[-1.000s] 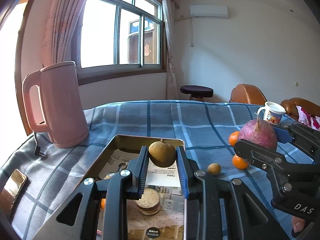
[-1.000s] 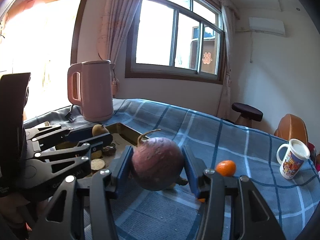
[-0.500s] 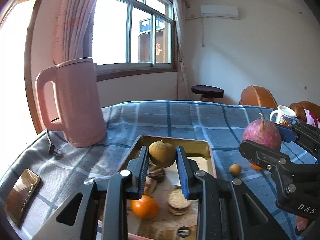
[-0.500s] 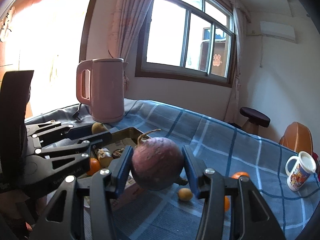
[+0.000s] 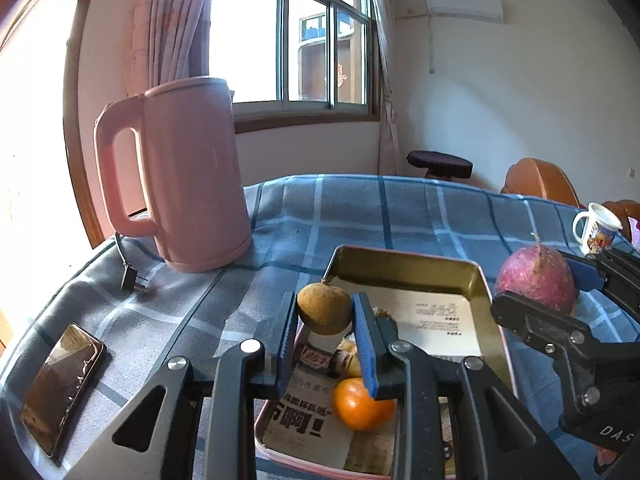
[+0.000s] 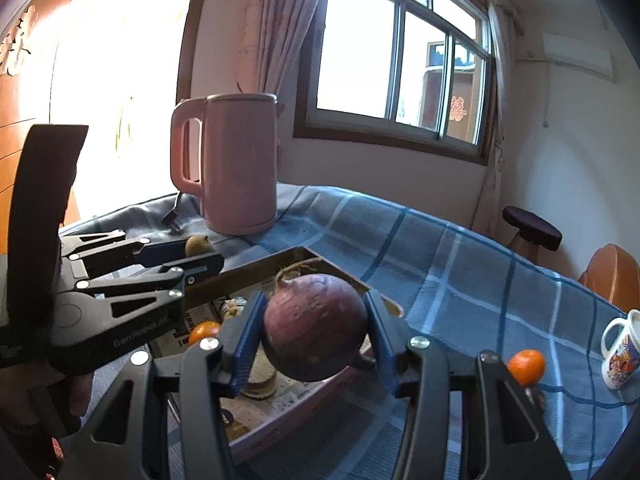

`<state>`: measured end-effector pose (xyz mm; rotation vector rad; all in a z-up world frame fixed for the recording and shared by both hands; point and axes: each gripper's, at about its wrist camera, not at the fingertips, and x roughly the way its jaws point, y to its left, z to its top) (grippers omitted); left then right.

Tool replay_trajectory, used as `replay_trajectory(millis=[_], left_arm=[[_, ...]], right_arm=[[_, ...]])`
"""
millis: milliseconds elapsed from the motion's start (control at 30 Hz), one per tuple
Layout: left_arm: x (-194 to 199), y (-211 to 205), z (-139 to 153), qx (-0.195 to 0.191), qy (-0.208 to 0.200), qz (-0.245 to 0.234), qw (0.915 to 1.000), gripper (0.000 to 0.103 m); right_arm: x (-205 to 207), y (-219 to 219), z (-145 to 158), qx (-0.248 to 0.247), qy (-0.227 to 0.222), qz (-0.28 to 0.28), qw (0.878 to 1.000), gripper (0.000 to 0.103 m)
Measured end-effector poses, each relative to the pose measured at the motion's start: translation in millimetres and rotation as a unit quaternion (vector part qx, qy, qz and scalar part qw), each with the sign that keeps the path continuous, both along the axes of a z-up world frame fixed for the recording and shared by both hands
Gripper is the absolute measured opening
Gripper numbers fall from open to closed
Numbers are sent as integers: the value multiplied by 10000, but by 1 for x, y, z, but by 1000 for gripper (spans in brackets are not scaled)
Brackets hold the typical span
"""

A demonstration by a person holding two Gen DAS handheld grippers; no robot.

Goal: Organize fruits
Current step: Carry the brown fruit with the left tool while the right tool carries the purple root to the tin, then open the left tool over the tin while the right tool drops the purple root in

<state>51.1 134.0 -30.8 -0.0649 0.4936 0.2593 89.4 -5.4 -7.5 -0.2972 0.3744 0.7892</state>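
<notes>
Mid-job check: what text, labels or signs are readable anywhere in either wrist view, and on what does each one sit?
"DAS": white letters on the right gripper body, cut off at the picture's edge.
"GenRobot.AI": embossed on the left gripper body, faint.
Large red characters on the newspaper lining the tray: upside down, unreadable.
Small print on the white sheet: too small.
Red ornament in the window: blurred.
Mug print: a picture, no legible words.
</notes>
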Motion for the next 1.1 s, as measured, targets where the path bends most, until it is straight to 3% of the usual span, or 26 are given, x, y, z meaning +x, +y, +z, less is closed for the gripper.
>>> replay_trajectory(millis=[867,1100], left_arm=[[12,11,-15,-27,433,-33,9991,29],[14,11,-15,-37,474,-22,9989,30]], right_arm=[[9,36,-32,-618,420,177,9970,53],[9,38,-33,-566,491,248,9969,56]])
